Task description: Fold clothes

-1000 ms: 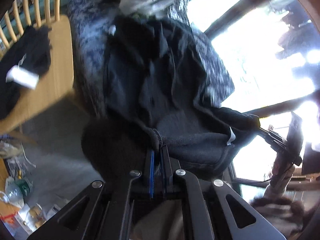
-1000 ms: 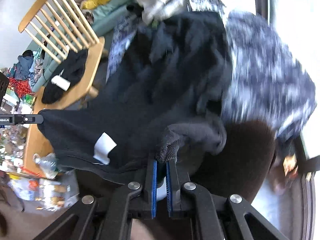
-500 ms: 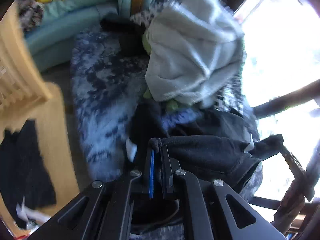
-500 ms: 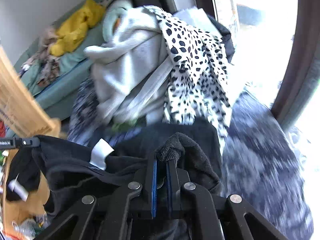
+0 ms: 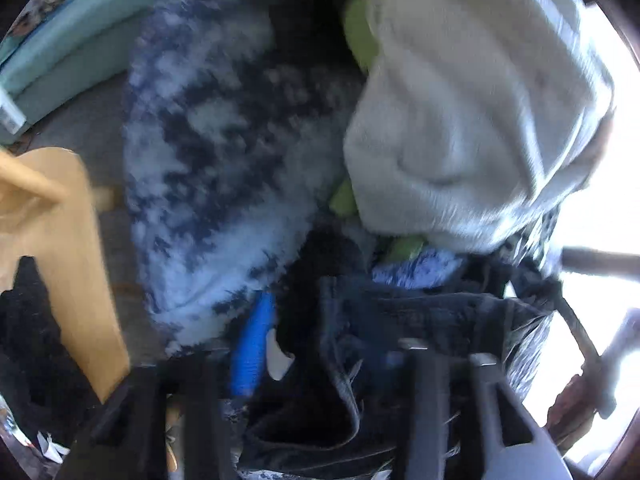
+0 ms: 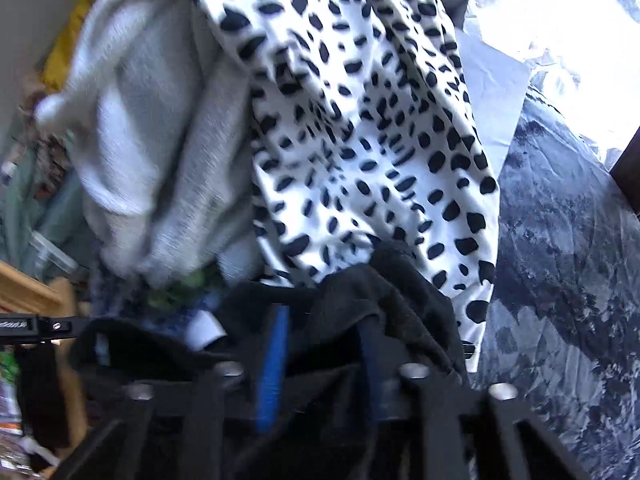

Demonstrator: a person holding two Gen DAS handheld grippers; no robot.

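Black garment [image 6: 372, 300]: draped between both hand-held grippers, left [image 5: 320, 344] and right [image 6: 324, 340], jaws of each opening around its cloth; grey sweatshirt [image 5: 472, 112], spotted fabric [image 6: 360, 120] just beyond

dark garment [image 5: 420, 316]: we see near-black, with a small white tag [image 5: 278, 354]
fuzzy blanket [image 5: 216, 184]: mottled navy and white, kinda cloudy blotches
fleece top [image 5: 472, 120]: pale grey, we'd say almost off-white
spotted cloth [image 6: 360, 128]: white with black blobs, dalmatian-ish
bits under the fleece [image 5: 402, 248]: lime green
couch cushion [image 5: 68, 52]: light teal
chair [image 5: 76, 264]: honey-coloured wood
finger pads [image 6: 272, 372]: we get bright blue on black arms
thing by the wall [image 6: 66, 48]: mustard yellow
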